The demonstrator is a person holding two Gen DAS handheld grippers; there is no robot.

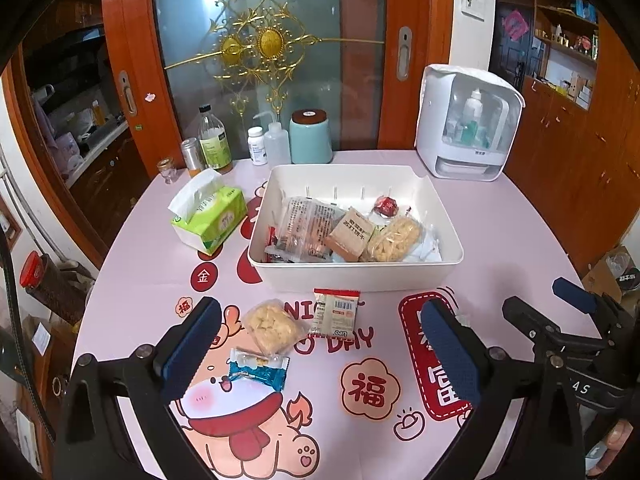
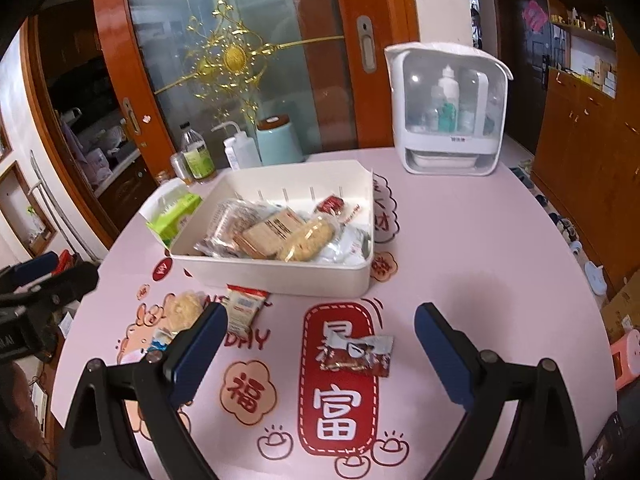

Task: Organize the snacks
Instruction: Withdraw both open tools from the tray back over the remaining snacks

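Red snack packet [image 2: 357, 356] lies between open jaws.

two wrist views, angled down, sharing bin [image 1: 356, 276]

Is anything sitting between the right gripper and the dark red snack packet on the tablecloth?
Nothing visible. The right gripper is open, and the dark red snack packet lies flat between its fingers, with bare tablecloth around it.
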